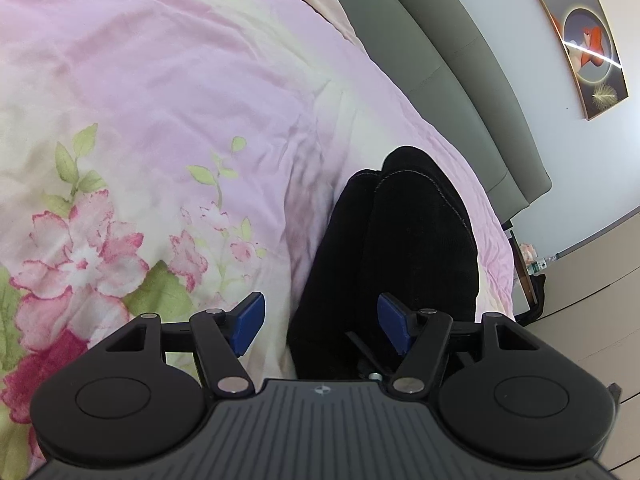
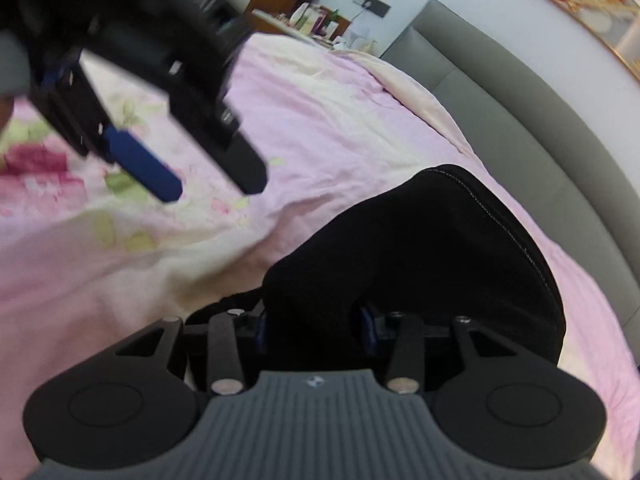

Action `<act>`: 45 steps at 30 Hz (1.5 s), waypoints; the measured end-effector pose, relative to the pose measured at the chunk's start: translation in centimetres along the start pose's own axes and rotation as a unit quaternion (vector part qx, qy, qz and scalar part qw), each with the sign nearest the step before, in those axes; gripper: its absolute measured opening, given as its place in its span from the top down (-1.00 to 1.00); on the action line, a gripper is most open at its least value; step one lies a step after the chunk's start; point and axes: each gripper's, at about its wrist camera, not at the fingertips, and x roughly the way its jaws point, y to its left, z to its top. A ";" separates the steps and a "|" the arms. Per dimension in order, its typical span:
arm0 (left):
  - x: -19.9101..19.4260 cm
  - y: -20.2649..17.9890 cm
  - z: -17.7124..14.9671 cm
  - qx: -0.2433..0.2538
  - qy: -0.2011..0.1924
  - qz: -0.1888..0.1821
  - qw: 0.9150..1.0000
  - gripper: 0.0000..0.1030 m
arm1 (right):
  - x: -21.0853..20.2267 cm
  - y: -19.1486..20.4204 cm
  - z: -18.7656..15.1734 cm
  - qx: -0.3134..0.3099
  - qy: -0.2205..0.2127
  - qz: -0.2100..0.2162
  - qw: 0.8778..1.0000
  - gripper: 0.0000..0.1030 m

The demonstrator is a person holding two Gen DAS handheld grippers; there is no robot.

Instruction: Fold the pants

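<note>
The black pants [image 1: 404, 240] lie folded in a thick bundle on the pink floral bed cover [image 1: 168, 92], near the bed's right side. My left gripper [image 1: 322, 322] is open above the bundle's near left edge, and nothing is pinched between its blue pads [image 1: 250, 320]. In the right wrist view the pants [image 2: 440, 248] bulge up right in front of the camera. A fold of them sits between the pads of my right gripper [image 2: 315, 329], whose jaws stand apart. The left gripper [image 2: 214, 188] hangs blurred over the bed cover [image 2: 320, 120] at upper left.
A grey padded headboard [image 1: 452, 80] runs along the bed's far side, with a framed picture [image 1: 588, 40] on the wall above. A water bottle [image 1: 546, 264] and a dark bag lie on the floor past the bed corner. A cluttered side table [image 2: 304, 16] stands at the back.
</note>
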 end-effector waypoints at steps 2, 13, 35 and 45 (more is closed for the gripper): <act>0.2 0.2 0.0 -0.005 0.003 0.002 1.000 -0.47 | -0.6 0.0 -0.3 -0.004 -0.001 0.006 1.000 0.14; 0.1 0.1 -0.1 0.001 0.005 0.000 1.000 -0.47 | -7.6 -6.2 -1.2 0.166 -0.062 0.089 0.980 0.18; 1.5 -3.0 -0.7 0.029 0.010 -0.028 0.999 -0.51 | -5.9 -8.9 -8.1 0.280 0.076 0.020 0.957 0.24; 5.8 -4.7 -0.9 0.039 0.047 -0.056 0.997 -0.64 | -9.3 -11.1 -9.7 0.366 0.014 0.040 0.930 0.27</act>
